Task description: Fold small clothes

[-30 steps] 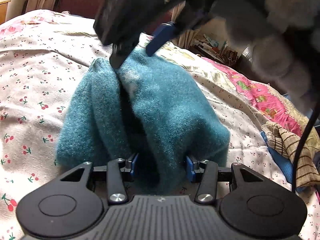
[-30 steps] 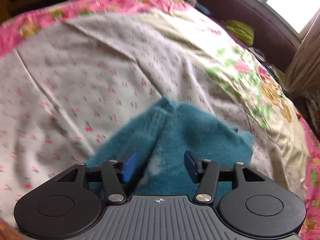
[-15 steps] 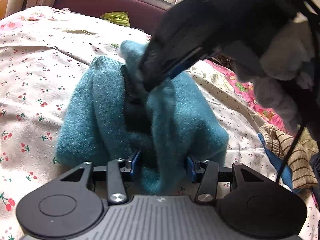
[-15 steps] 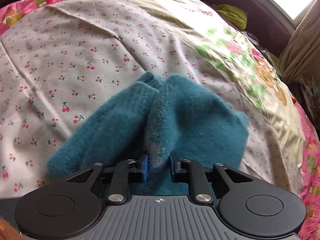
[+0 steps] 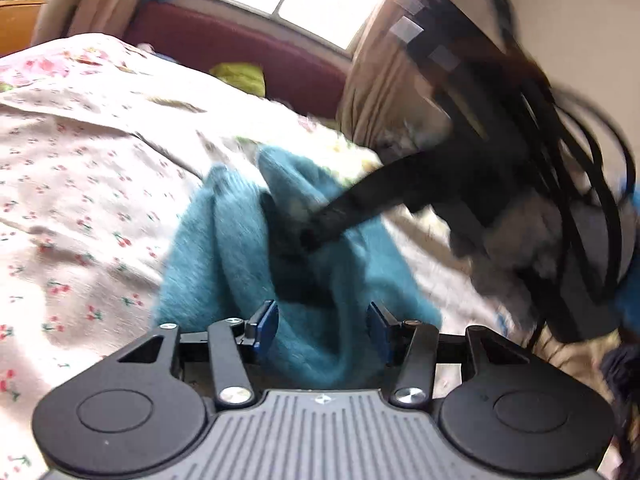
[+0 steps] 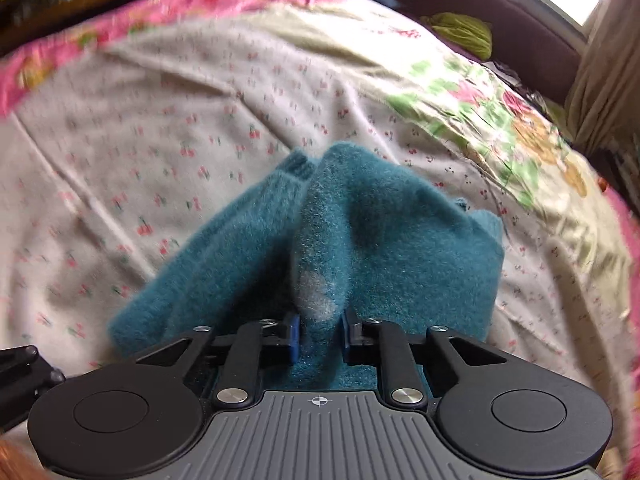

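Now both tongs have the teal sweater (image 6: 360, 240) between them, and it lies bunched in the middle of the cherry-print bed sheet (image 6: 160, 140), partly lifted. The right tongs (image 6: 318, 336) have just been closing and are pinched narrow on a raised ridge of the knit, a pale worn patch sitting right between the pads. The left tongs (image 5: 322, 326) stand about half open with a thick fold of the same sweater filling the gap, and they look to be gripping that near edge — though how firmly I cannot tell.

In the left wrist view the right tongs (image 5: 316, 232) come in from the right and bite the fabric at the far middle of the heap.

To do this fold well, I'd judge the two grips should travel together, so the knit hangs as one sheet rather than twisting. The fluffy fabric is thick and springy — a shallow pinch may slip, so keep the ridge deep between the pads. Lay it down flat on a bare stretch of sheet, clear of the green cloth (image 6: 464, 32) at the far edge by the window.
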Motion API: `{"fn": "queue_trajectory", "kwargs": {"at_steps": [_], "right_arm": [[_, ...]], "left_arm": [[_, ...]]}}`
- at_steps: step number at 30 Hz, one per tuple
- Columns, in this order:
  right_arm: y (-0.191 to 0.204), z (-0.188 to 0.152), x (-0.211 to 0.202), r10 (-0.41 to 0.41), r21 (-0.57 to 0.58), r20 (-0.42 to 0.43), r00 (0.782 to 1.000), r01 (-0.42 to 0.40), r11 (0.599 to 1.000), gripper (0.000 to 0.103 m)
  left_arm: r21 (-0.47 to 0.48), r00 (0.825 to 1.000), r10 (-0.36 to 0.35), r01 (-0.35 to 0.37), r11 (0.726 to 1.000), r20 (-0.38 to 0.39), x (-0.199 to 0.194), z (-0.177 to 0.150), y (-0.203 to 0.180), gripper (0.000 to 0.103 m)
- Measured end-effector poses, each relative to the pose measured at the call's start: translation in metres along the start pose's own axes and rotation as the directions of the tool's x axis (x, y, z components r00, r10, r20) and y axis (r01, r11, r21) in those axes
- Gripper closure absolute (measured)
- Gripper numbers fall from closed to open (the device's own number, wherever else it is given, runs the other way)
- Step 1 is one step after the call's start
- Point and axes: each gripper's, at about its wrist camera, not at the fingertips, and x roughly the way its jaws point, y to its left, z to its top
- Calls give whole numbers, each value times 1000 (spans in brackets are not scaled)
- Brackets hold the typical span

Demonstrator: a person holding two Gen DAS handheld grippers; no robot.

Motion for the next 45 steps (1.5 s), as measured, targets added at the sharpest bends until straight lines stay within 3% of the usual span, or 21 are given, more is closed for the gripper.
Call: {"fn": "queue_trajectory", "kwargs": {"at_steps": [4, 6, 8, 9, 12, 14, 16, 19, 22, 23, 24, 27, 31, 33, 36, 40, 43, 45], "right_arm": [[-17, -6, -10, 66, 74, 46, 997, -69, 995, 85], [-23, -8, -15, 83, 92, 64, 994, -89, 992, 85], [-30, -10, -22, 102, 107, 79, 992, -110, 988, 85], [-32, -11, -24, 108, 108, 87, 990, -117, 987, 85], [-38, -16, -29, 126, 121, 102, 987, -138, 983, 85], [-39, -19, -28, 136, 123, 109, 985, -149, 981, 85], [-40, -22, -26, 145, 130, 111, 983, -159, 979, 85], [-39, -26, -25, 151, 128, 121, 981, -166, 978, 85], [-41, -31, -27, 162, 132, 134, 978, -180, 975, 85], [-42, -32, -29, 168, 135, 139, 976, -186, 973, 85], [-43, -34, -31, 173, 139, 145, 974, -193, 971, 85], [-44, -37, -40, 187, 149, 167, 968, -212, 966, 85], [-51, -30, -56, 196, 203, 218, 956, -241, 949, 86], [-56, -23, -65, 197, 235, 256, 946, -259, 937, 86], [-57, -10, -68, 215, 283, 309, 927, -305, 909, 86], [-44, 0, -33, 249, 363, 299, 921, -351, 863, 86], [-21, -5, 11, 273, 392, 226, 935, -343, 853, 85], [-2, -10, 35, 255, 364, 189, 948, -309, 879, 85]], "left_arm": [[-125, 996, 4, 8, 992, 93, -19, 9, 21, 40], [-161, 994, 92, -80, 984, 65, -12, 17, 31, 40], [-157, 981, 192, -184, 970, 34, 0, 21, 37, 41], [-171, 979, 203, -199, 965, 4, 6, 22, 42, 42], [-220, 990, 128, -137, 966, -56, 18, 24, 49, 42], [-238, 998, 48, -57, 970, -46, 20, 29, 47, 42], [-241, 999, 14, -22, 970, -35, 22, 37, 43, 40], [-204, 996, 42, -57, 977, -76, 40, 50, 41, 32], [-171, 983, 102, -128, 977, -155, 72, 59, 43, 34], [-166, 979, 113, -142, 976, -171, 78, 58, 42, 37], [-154, 976, 123, -151, 976, -178, 82, 57, 40, 50], [-140, 977, 123, -148, 979, -172, 89, 61, 33, 73], [-115, 986, 55, -74, 991, -157, 105, 83, 20, 76], [-136, 991, -23, 5, 991, -130, 104, 98, 16, 77], [-139, 993, -82, 70, 988, -80, 102, 119, 16, 77], [-163, 993, -118, 112, 980, -29, 103, 133, 36, 78], [-218, 994, -83, 65, 974, -72, 114, 123, 71, 78], [-260, 992, -33, 1, 966, -119, 119, 104, 96, 78]]}}
